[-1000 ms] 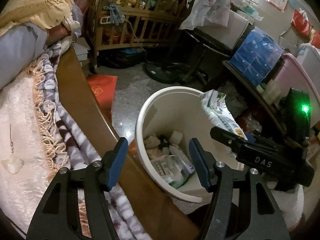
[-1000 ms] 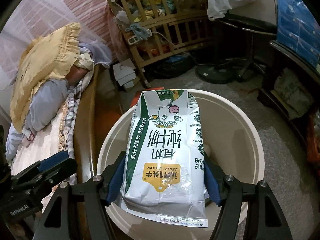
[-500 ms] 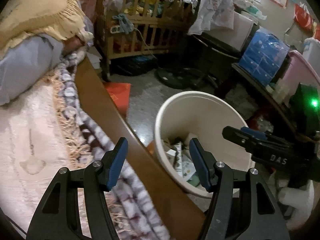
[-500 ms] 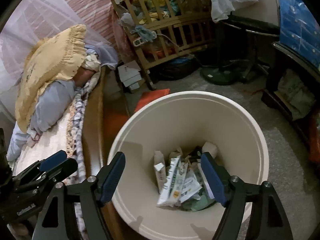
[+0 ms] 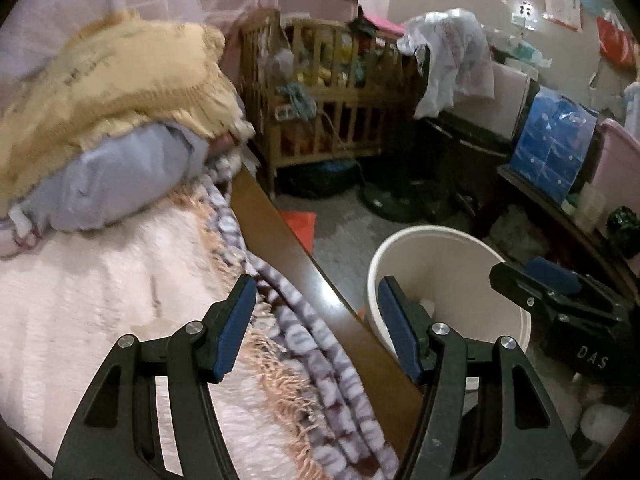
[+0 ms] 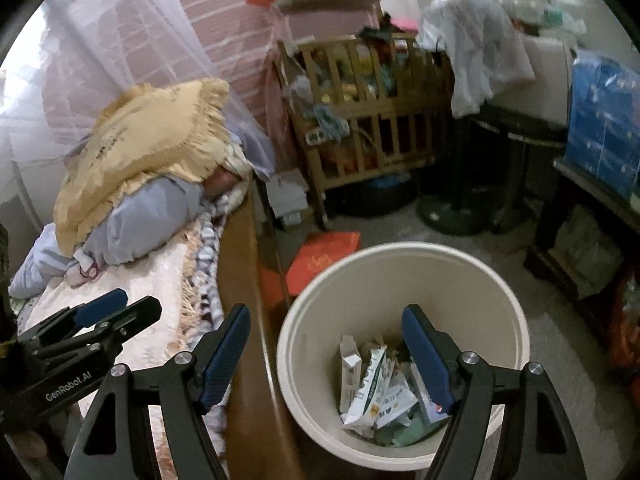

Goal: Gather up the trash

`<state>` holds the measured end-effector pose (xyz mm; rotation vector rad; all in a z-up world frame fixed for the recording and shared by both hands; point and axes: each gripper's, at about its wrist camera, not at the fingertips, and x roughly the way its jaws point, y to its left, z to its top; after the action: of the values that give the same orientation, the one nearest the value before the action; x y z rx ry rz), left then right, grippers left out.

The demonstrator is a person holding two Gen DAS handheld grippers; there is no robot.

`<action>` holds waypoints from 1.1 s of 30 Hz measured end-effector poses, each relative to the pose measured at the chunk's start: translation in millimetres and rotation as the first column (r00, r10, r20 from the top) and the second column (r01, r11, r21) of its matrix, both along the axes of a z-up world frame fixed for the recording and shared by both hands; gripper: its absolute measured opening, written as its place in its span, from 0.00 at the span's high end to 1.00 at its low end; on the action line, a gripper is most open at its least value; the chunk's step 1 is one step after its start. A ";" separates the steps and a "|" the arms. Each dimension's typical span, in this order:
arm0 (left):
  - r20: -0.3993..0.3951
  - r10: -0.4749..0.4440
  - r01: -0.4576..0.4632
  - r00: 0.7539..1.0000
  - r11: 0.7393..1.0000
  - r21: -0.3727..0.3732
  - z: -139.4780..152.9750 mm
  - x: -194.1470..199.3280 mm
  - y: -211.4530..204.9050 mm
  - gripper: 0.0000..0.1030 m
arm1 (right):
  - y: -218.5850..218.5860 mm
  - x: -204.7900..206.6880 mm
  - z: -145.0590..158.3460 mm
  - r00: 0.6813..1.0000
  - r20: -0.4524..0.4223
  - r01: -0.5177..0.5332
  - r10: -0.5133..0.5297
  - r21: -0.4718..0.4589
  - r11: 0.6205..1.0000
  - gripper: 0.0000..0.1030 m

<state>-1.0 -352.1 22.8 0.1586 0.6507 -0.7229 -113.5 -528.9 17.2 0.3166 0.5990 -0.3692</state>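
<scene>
Two empty grippers, left gripper (image 5: pixel 316 330) and right gripper (image 6: pixel 326 354), one bin (image 6: pixel 400 256).

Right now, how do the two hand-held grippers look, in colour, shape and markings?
Both look alike. The left hand-held gripper and the right hand-held gripper have black skeletal frames with silver screws and blue fingertip pads. Seen from across, the left reads "GenRobot.AI", the right "DAS".

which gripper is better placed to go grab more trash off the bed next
Left, probably. The left gripper is open and empty, over the bed and its edge. The right gripper, also open and empty, hangs at the bin. No trash on the bed is visible in either view.
</scene>
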 end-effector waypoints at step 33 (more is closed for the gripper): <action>0.064 0.070 -0.064 0.995 0.993 -0.098 35.1 -41.2 45.8 0.39 | 61.0 -39.7 59.2 0.994 0.108 0.021 0.002 -0.206 0.978 0.16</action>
<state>-42.1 -306.2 57.9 0.0724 0.5534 -0.6796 -153.2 -467.9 76.4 0.1381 0.4487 -0.4174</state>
